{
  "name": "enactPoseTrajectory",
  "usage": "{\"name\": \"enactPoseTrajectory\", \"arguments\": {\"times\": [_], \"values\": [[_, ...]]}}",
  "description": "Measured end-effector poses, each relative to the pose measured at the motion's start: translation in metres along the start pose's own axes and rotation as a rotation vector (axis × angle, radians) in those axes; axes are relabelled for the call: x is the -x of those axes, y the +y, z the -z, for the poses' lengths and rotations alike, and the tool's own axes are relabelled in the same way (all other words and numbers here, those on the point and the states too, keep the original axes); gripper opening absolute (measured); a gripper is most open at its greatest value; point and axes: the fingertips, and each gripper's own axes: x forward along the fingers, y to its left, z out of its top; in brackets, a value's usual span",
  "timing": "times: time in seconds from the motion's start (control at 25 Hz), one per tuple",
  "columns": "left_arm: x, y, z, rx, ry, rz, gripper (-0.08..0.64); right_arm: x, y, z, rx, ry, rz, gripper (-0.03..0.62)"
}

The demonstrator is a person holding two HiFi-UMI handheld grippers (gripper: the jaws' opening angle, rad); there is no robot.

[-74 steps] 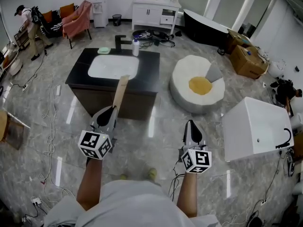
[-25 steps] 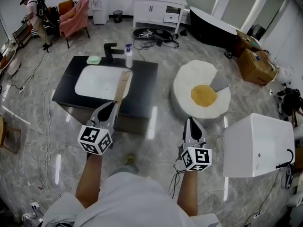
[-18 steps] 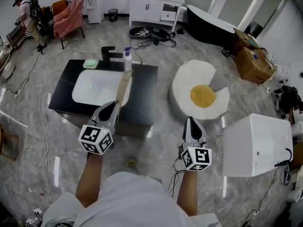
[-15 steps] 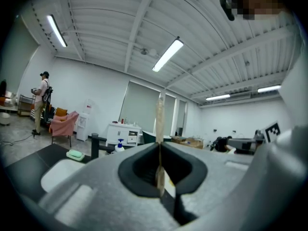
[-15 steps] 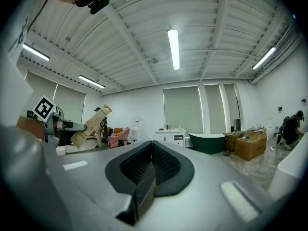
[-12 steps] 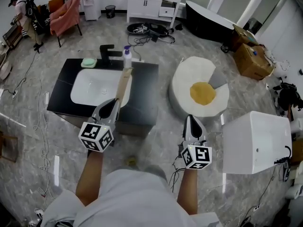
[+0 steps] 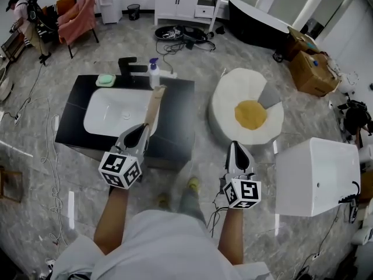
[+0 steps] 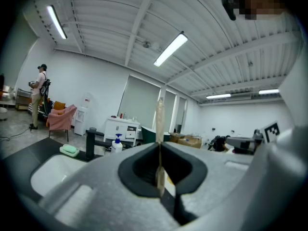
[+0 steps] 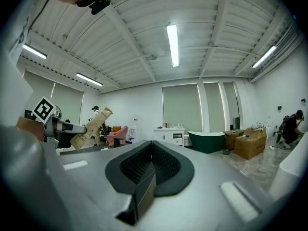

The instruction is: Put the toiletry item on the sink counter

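So the toiletry item is a flat tan tube [image 7: 154, 106], and the left claw [image 7: 141, 130] is clamped on its lower end. The rest of the tube pokes up and forward over the sink counter [image 7: 178, 118], just right of the white basin [image 7: 113, 111]. It's in the air, not touching anything. In the left gripper view the tube [image 8: 159, 121] is edge-on and really thin, pinched dead centre where the jaws meet. The right claw [image 7: 236, 153] is closed on nothing and hangs off to the side, well clear of the counter.

My guess on handling is that it's light and squishy, a soft-walled tube rather than a rigid bottle. A hard squeeze mid-body could push product out or crease it. The end grip looks sensible, but with that much length sticking out it could wobble or pivot in the pads. I'd lay it down flat on bare black top, away from the spray bottle [image 7: 154, 73] and the green soap dish [image 7: 105, 80]. Standing it up seems hopeless.

Versus three seconds back, the counter sits bigger and lower in the head view, so the person has walked up to it. The tube tip now reaches nearly to the spray bottle, where before it only crossed the front edge. Both claws hold the same pose and grip.
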Motion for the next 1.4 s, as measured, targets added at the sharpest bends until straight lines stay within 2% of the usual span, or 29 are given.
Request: {"name": "enactPoseTrajectory", "arguments": {"times": [0.68, 1.12, 1.4], "values": [[-0.109, 0.008, 0.03, 0.032, 0.098, -0.117, 0.003, -0.108, -0.078, 0.007, -0.034, 0.002, -0.124, 0.003], [-0.159, 0.012, 0.052, 0.051, 0.16, -0.182, 0.005, -0.149, -0.116, 0.004, -0.043, -0.011, -0.183, 0.003], [-0.185, 0.016, 0.085, 0.093, 0.221, -0.246, 0.005, -0.165, -0.138, 0.011, -0.031, 0.003, -0.218, 0.003]]}}
